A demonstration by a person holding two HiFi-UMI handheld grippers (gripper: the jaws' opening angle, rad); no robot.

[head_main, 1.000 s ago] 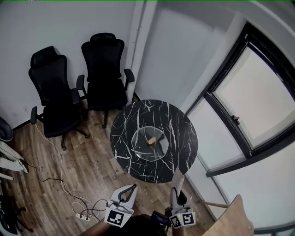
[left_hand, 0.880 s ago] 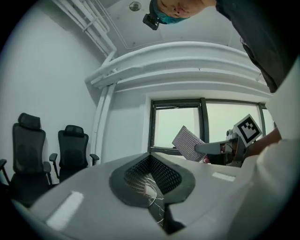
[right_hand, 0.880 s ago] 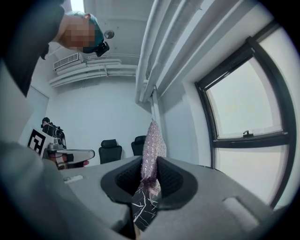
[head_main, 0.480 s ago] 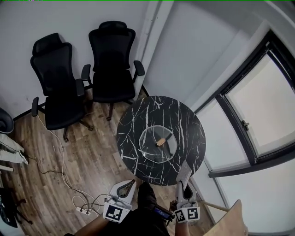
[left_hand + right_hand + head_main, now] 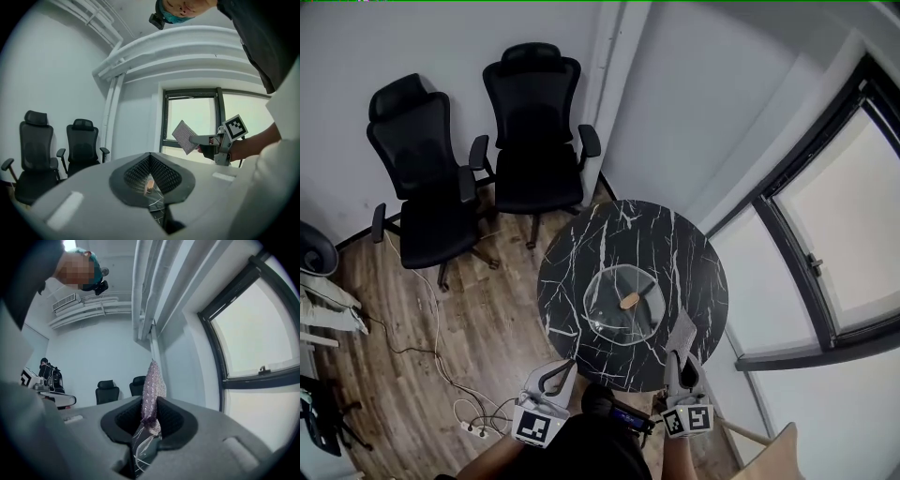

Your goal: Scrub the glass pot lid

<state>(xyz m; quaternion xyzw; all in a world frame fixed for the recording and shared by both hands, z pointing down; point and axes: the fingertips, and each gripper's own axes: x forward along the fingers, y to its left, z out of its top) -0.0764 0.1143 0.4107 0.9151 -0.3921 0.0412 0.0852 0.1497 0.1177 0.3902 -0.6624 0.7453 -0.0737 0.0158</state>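
One empty, one loaded: the left tongs (image 5: 567,367) are pressed together on nothing, and the right tongs (image 5: 675,357) pinch a mesh pad (image 5: 680,330) at the near edge of a round marble counter (image 5: 572,272). The glass lid (image 5: 609,316) lies knob-up at its middle, apart from both. Two chairs (image 5: 530,122) stand beyond.

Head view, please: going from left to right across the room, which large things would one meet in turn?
A black office chair, second black office chair, round marble table, window.
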